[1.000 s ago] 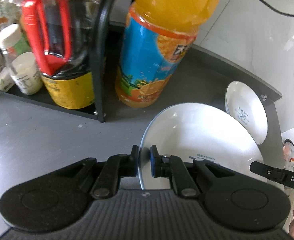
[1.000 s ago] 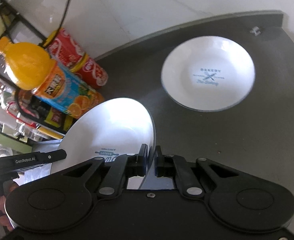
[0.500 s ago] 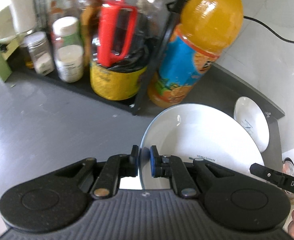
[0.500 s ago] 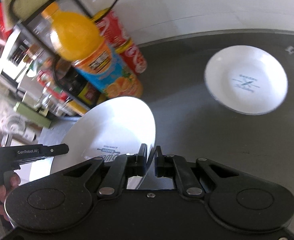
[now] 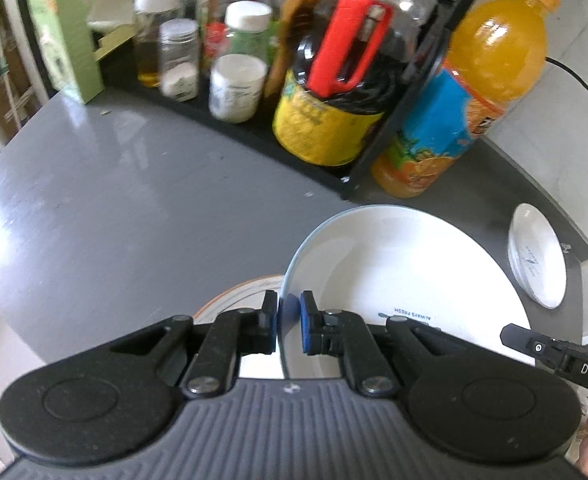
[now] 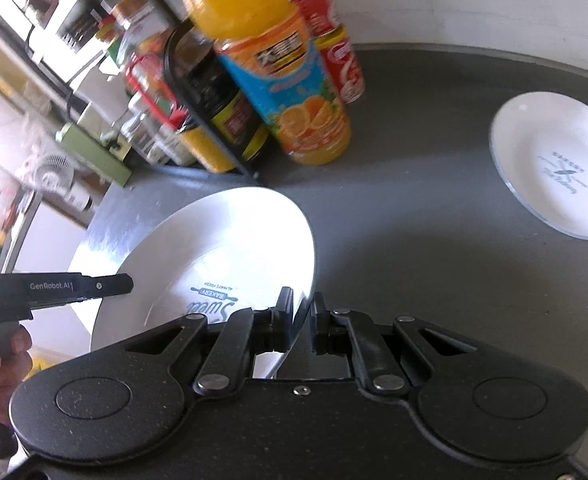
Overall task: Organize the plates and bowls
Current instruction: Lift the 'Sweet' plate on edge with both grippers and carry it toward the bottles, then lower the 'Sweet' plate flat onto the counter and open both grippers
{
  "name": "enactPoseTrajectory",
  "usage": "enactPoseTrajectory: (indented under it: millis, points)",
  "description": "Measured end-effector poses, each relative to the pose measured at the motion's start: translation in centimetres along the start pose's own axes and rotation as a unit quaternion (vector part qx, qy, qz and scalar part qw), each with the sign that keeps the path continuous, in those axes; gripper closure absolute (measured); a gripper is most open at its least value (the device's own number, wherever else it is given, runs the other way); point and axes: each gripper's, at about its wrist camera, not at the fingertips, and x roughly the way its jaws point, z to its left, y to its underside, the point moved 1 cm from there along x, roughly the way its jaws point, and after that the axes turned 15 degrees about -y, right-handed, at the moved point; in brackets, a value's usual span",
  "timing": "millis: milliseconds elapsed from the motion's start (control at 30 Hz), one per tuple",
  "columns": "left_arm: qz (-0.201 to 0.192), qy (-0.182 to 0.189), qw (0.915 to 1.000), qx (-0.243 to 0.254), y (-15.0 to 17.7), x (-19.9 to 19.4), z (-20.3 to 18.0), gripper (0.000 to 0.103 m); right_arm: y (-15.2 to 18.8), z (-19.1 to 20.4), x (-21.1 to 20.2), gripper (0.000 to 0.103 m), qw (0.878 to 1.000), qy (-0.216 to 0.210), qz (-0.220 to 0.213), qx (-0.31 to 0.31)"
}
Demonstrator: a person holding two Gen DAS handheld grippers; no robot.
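Observation:
A large white plate (image 5: pixel 406 276) with blue "Sweet Bakery" lettering is held between both grippers above the grey counter. My left gripper (image 5: pixel 288 322) is shut on its left rim. My right gripper (image 6: pixel 302 326) is shut on its right rim, and the plate (image 6: pixel 221 248) tilts up to the left there. A smaller white bowl (image 5: pixel 538 256) with a bakery print lies on the counter far right; it also shows in the right wrist view (image 6: pixel 554 168). Under the left gripper, part of another plate with an orange rim (image 5: pixel 233 296) shows.
An orange juice bottle (image 5: pixel 466 100) stands by a black rack (image 5: pixel 398 128) crowded with jars and bottles at the back. A red cola bottle (image 6: pixel 334 40) stands behind the juice (image 6: pixel 281 80). The grey counter (image 5: pixel 113 208) ends at a near left edge.
Both grippers with the plate have drawn back and leftward from the bottles and the small bowl. The orange-rimmed plate has come into view under the left gripper.

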Motion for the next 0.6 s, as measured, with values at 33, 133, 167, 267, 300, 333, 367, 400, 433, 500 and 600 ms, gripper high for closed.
enactPoseTrajectory:
  millis: [33,133,167,267,300,333,367,400,433,500,600]
  points:
    - [0.002,-0.003,1.0,-0.005,0.3,-0.1,0.4,0.094,0.1,0.2,0.3,0.095,1.0,-0.001,0.006,-0.003]
    - [0.005,-0.01,0.9998,-0.017,1.0,0.1,1.3,0.094,0.5,0.7,0.9,0.094,1.0,0.001,0.021,-0.015]
    - [0.007,-0.011,0.9997,-0.021,1.2,0.1,1.5,0.094,0.6,0.9,1.1,0.094,1.0,0.001,0.025,-0.019]
    - [0.009,-0.016,0.9993,-0.031,1.9,0.3,2.3,0.094,0.9,1.3,1.5,0.094,0.999,0.001,0.035,-0.025]
    - [0.01,-0.018,0.9992,-0.034,2.2,0.2,2.5,0.094,1.1,1.5,1.6,0.094,0.999,0.002,0.039,-0.028]
    - [0.011,-0.02,0.999,-0.038,2.4,0.3,2.8,0.094,1.2,1.6,1.7,0.094,0.999,0.003,0.042,-0.029]
    - [0.013,-0.021,0.9988,-0.042,2.7,0.4,3.0,0.094,1.3,1.7,1.8,0.094,0.999,0.003,0.044,-0.031]
    - [0.015,-0.021,0.9986,-0.047,2.9,0.4,3.2,0.094,1.4,1.8,1.8,0.094,0.998,0.004,0.047,-0.033]
    - [0.019,-0.021,0.9983,-0.051,3.2,0.5,3.4,0.094,1.6,1.9,1.8,0.094,0.998,0.004,0.049,-0.034]
    - [0.021,-0.022,0.9982,-0.051,3.7,0.6,3.6,0.094,1.9,2.1,2.1,0.094,0.998,0.006,0.054,-0.035]
    - [0.025,-0.022,0.9982,-0.05,4.2,0.7,4.0,0.094,2.4,2.4,2.4,0.094,0.997,0.01,0.062,-0.039]
